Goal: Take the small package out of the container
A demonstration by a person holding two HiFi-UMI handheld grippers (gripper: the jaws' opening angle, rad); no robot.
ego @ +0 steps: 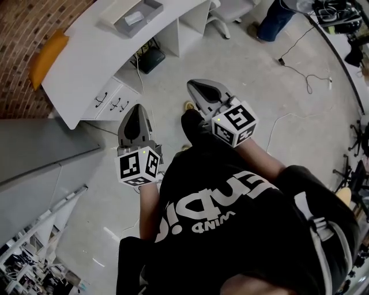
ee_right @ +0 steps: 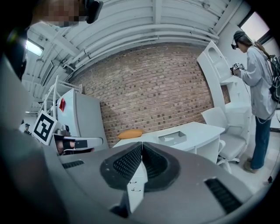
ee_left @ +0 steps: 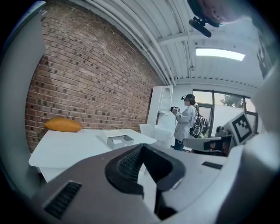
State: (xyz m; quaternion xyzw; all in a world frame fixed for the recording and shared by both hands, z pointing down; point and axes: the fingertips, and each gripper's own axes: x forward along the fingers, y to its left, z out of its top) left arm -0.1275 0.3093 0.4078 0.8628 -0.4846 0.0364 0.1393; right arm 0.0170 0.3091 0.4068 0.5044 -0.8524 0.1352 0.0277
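you have not started yet: your left gripper (ego: 137, 115) and right gripper (ego: 200, 88) are squeezed closed on nothing, and the small white package (ego: 132, 19) sits inside the shallow grey box (ego: 153, 8) on the long white desk (ego: 95, 57), well away.

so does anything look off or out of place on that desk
Nothing stands out. The container sits flat on the white desk with the small package lying inside, and the orange cushion rests at one end.

Container (ego: 144, 23) on desk (ego: 86, 63): contents too small to tell. Bystander (ego: 275, 20) cut off by top edge, legs only.
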